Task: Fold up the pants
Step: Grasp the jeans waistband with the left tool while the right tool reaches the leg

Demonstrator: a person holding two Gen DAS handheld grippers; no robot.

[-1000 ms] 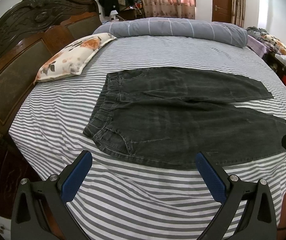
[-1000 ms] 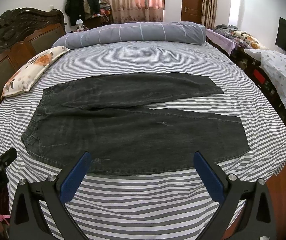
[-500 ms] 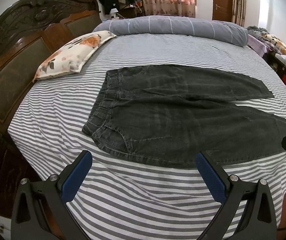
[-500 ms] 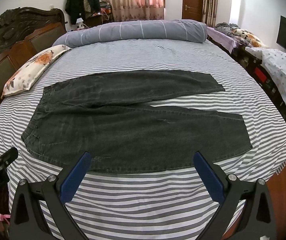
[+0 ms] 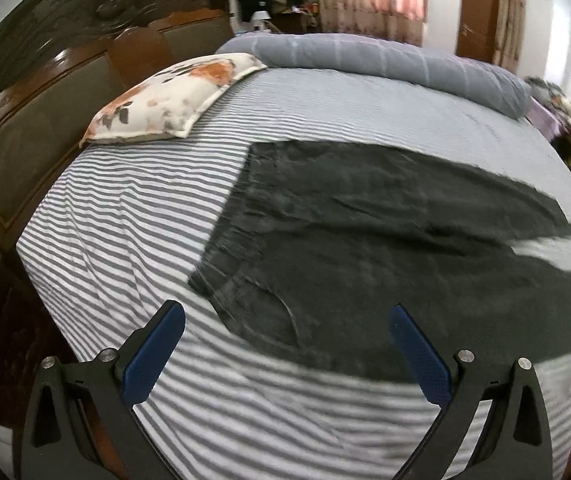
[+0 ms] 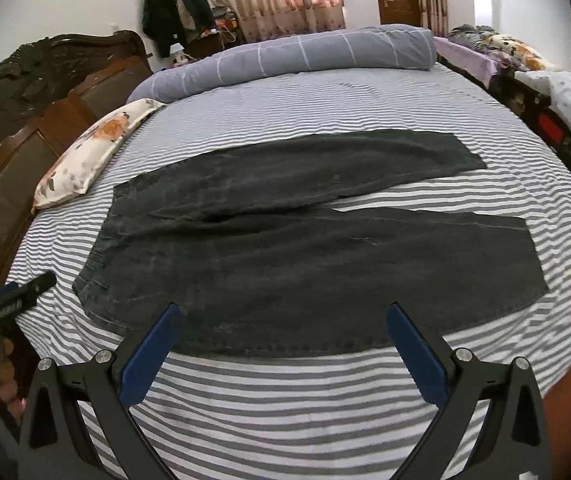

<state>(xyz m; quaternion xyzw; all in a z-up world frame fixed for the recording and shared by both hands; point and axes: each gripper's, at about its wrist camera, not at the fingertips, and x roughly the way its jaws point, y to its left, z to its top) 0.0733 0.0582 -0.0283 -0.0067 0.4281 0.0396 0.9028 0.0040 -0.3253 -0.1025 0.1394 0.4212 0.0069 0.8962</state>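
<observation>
Pants (image 6: pixel 305 248) of dark grey denim lie spread flat across the striped bed (image 6: pixel 325 392), waistband toward the carved headboard (image 5: pixel 45 112) and both legs running out to the right with a narrow wedge of sheet showing between them. Nothing has been folded yet, by the look of it. The left tongs (image 5: pixel 285 344) hang just short of the near waistband corner, blue pads spread wide and holding nothing; the left view is smeared, so its exact height over the sheet is hard to judge. The right tongs (image 6: pixel 281 340) sit over the near leg's lower edge, equally wide apart and empty. The sensible first fold, I'd say, is lengthwise: bring the near leg over onto the far one. To do that cleanly, each pair should pinch the near edge itself, one at the waistband corner (image 5: pixel 205 284) and the other well down toward the near hem (image 6: pixel 533 280), catching both layers of denim but none of the sheet beneath. Lifting the two ends together and level would keep the heavy cloth from sagging in the middle, and laying it so the hems and outer seams meet would spare later correction. A floral pillow (image 5: pixel 173 104) and a rolled grey duvet (image 6: pixel 293 60) lie well apart from the pants, so nothing crowds the fold.
</observation>
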